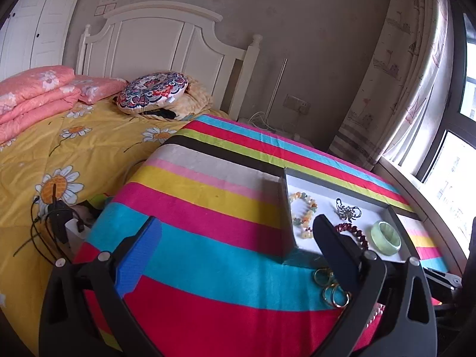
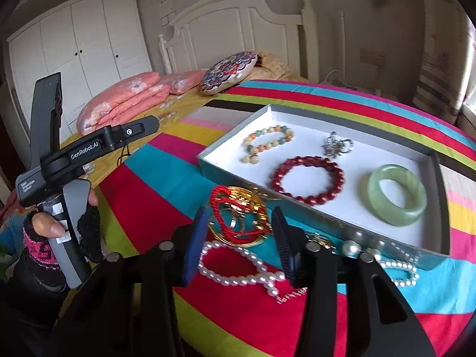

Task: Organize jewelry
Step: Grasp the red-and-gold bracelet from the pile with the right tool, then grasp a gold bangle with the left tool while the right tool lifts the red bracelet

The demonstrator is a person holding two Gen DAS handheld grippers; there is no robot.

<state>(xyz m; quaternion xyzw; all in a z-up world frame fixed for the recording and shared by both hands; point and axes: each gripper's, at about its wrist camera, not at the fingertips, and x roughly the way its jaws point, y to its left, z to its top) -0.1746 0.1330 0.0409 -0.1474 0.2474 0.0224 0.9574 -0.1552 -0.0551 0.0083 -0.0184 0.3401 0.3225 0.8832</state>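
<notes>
A shallow grey box with a white floor lies on the striped cloth. In it are a pastel bead bracelet, a silver brooch, a dark red bead bracelet and a green jade bangle. In front of the box lie a red-cord gold pendant, a pearl necklace and gold rings. My right gripper is open, its jaws either side of the pendant. My left gripper is open and empty, left of the box.
The striped cloth covers a rounded table. A bed with a yellow daisy quilt, pink folded bedding and a patterned round cushion stands behind it. A curtain and window are at the right.
</notes>
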